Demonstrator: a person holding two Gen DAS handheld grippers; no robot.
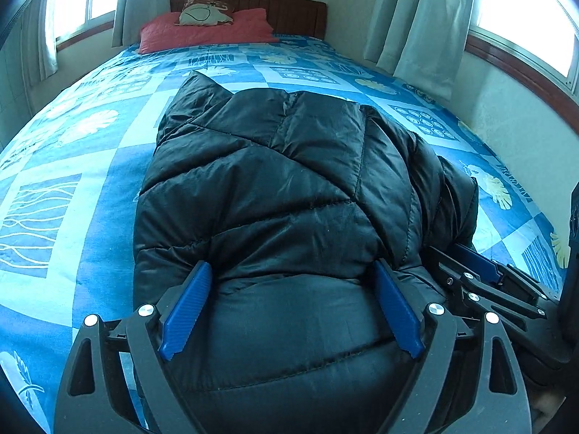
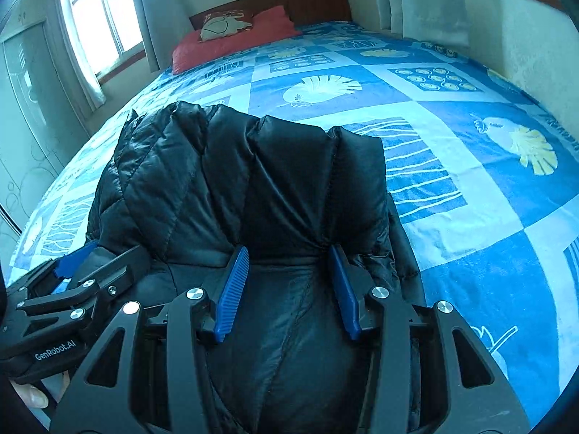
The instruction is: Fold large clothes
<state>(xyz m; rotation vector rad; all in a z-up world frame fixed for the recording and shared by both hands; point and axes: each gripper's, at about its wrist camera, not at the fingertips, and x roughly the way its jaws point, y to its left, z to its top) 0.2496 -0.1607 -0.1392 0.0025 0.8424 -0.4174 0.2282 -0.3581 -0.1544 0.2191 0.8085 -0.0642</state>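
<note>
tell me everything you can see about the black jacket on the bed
The black jacket is a puffy quilted one with a shiny, nylon-looking shell and stitched diagonal panels. It lies on the blue patterned bedspread, folded into a thick bundle, with a padded edge standing up at its far end. The left tongs are spread wide over its near edge, blue pads against the fabric. The right tongs pinch a raised fold of it.

Black jacket [image 1: 289, 188], blue-patterned bedspread [image 1: 90, 181]
</note>
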